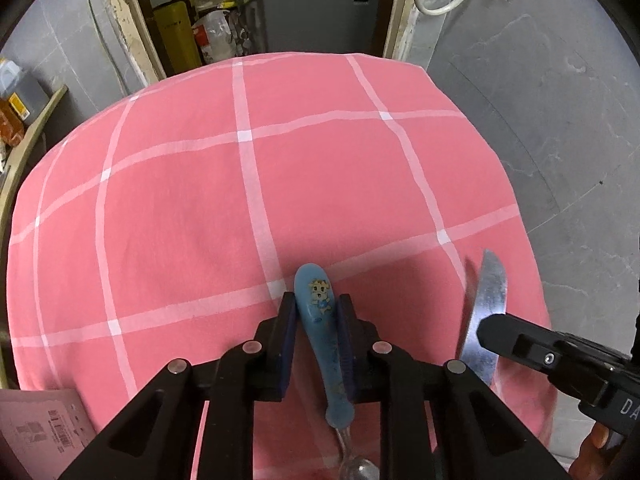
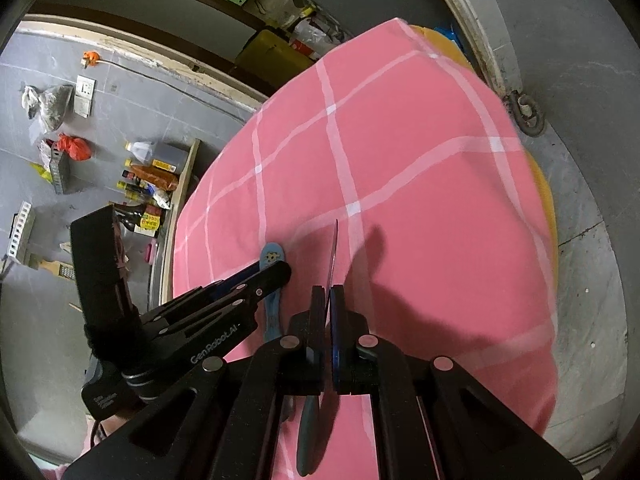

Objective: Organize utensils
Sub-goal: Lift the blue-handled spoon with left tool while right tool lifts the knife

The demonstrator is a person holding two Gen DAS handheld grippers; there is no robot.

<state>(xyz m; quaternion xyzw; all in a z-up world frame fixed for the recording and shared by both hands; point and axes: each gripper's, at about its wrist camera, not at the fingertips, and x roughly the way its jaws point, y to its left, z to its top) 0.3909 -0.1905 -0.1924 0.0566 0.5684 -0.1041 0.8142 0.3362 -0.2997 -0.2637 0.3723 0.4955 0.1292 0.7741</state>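
Spoon (image 1: pixel 320 320) clamped in steeply down-tilted left gripper (image 1: pixel 316 312); right gripper (image 2: pixel 329 300), angled down, pinches knife (image 2: pixel 333 256).

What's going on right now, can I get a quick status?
Left gripper shut on blue-handled spoon. Right gripper shut on knife blade. Both held above pink checked cloth; nothing in the way.

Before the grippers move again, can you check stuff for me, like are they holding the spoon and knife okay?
1. Left gripper shut on the blue spoon: ok.
2. Right gripper shut on the knife: ok.
3. Grippers apart, not touching: ok.
4. Pink tablecloth ahead bare: ok.
5. A holder for the utensils in view: not ok.
6. Spoon bowl clean: cannot tell.
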